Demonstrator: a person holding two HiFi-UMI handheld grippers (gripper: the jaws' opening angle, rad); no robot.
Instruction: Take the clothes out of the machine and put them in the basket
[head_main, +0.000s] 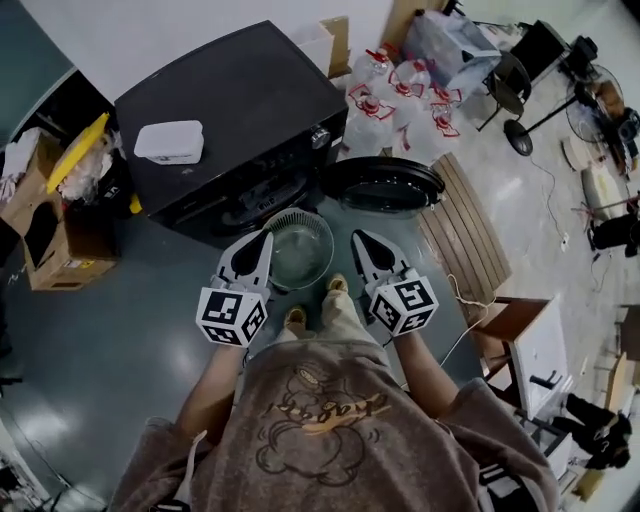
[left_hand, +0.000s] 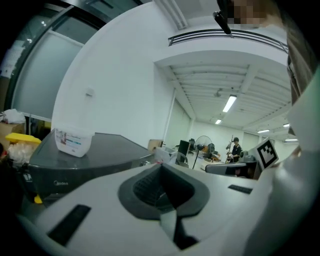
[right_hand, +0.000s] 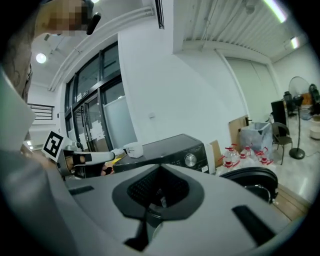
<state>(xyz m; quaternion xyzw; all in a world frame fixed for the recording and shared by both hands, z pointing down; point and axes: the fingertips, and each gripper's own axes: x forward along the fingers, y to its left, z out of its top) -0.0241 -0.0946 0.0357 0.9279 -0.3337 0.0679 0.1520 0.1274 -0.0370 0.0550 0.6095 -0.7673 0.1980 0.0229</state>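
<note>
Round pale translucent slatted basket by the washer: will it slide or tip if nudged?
Probably light: the round pale translucent slatted basket looks thin-walled and empty. Likely slides rather than tips, sitting wide on the glossy grey floor. Slatted walls may flex under a pinch.

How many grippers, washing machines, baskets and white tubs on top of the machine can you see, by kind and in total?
2 grippers: left gripper, right gripper
1 washing machine
1 basket
1 white tub
Total: 5
</note>
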